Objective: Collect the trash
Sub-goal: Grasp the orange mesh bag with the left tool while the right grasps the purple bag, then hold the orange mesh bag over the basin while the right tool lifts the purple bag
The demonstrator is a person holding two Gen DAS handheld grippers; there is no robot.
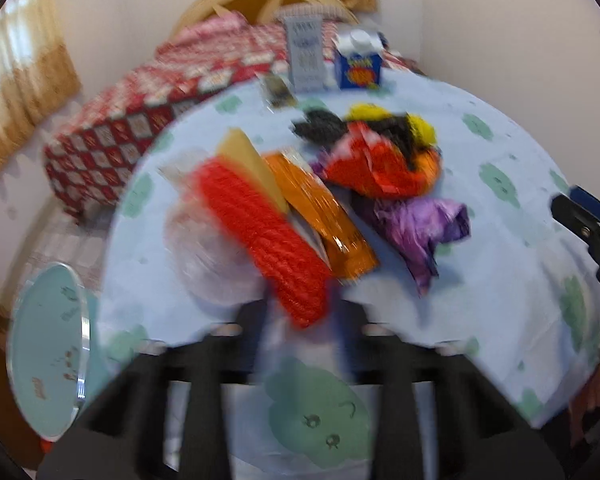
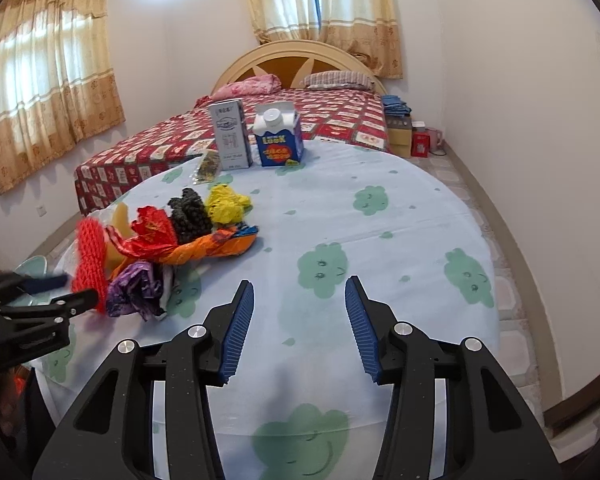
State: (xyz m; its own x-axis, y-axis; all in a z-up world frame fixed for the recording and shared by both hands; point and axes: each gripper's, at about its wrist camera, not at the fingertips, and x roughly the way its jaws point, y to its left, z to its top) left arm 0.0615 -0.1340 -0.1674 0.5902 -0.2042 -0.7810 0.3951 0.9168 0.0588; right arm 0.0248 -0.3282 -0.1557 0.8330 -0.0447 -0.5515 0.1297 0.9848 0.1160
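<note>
A heap of trash lies on the round table (image 2: pixel 400 216): a red foam net (image 1: pixel 268 240), an orange wrapper (image 1: pixel 324 208), a red crumpled wrapper (image 1: pixel 368 168), a purple wrapper (image 1: pixel 420 232), yellow and black pieces (image 2: pixel 224 202). My left gripper (image 1: pixel 300 312) is shut on the red foam net (image 2: pixel 90 260) and holds it up at the heap's near side; this view is blurred. My right gripper (image 2: pixel 300 320) is open and empty above bare tablecloth, right of the heap.
A blue-and-white carton (image 2: pixel 278 138) and a grey box (image 2: pixel 230 136) stand at the table's far edge, a small packet (image 2: pixel 208 168) beside them. A light-blue bin (image 1: pixel 48 352) stands on the floor left of the table. A bed (image 2: pixel 260 128) is behind.
</note>
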